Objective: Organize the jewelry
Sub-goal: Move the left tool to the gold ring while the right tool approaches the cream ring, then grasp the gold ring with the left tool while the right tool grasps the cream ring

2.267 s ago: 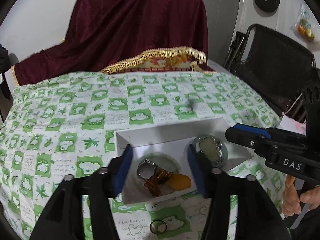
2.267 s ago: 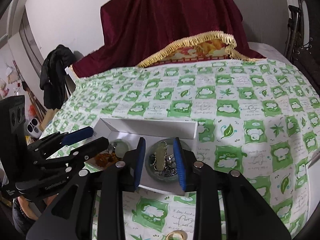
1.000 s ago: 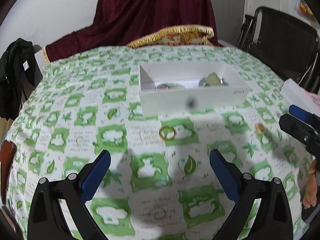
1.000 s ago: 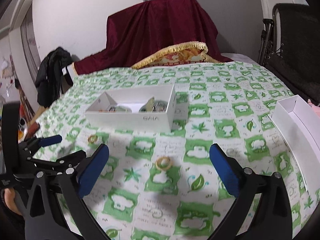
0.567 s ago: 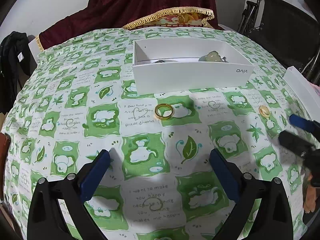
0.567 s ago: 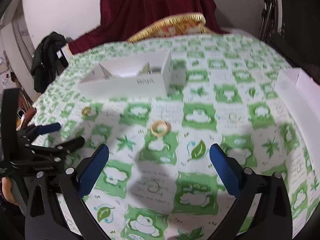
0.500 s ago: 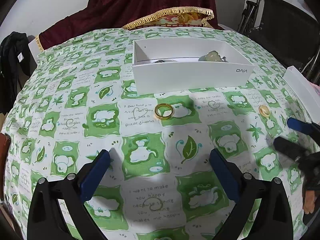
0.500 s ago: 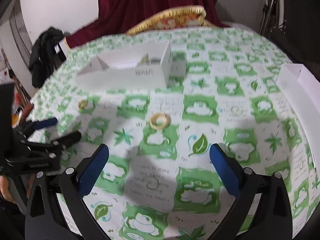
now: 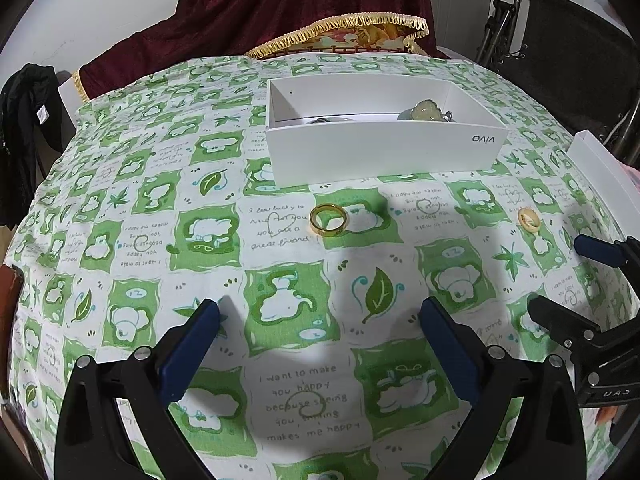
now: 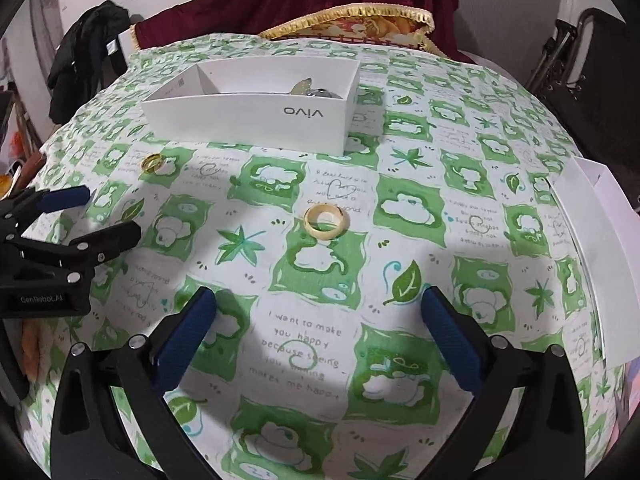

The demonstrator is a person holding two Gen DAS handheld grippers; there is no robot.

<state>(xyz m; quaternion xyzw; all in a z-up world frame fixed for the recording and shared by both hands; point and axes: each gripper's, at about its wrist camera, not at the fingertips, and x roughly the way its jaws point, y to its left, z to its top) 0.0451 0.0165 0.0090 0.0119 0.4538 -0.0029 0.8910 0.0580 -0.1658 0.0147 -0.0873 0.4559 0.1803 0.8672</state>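
A white vivo box [image 9: 380, 152] [image 10: 248, 120] with small dishes of jewelry inside sits at the far middle of the green-patterned tablecloth. A dark gold ring [image 9: 329, 219] [image 10: 152, 163] lies in front of the box, straight ahead of my left gripper [image 9: 320, 316]. A pale cream ring [image 10: 326, 218] [image 9: 528, 219] lies straight ahead of my right gripper [image 10: 320, 312]. Both grippers are open wide and empty, low over the cloth, short of the rings. The right gripper also shows at the right edge of the left wrist view [image 9: 576, 280], and the left gripper at the left edge of the right wrist view [image 10: 100, 216].
A white box lid [image 10: 596, 248] [image 9: 600, 172] lies at the table's right edge. A dark red draped cloth with a gold-fringed cushion [image 9: 352, 36] stands behind the table. A black folding chair [image 9: 560, 48] is at the right, a black jacket [image 10: 84, 48] at the left.
Both grippers pulled back from the box, opened wide and came down toward the cloth. Over the last half second the right gripper closed in on the cream ring; the left barely moved.
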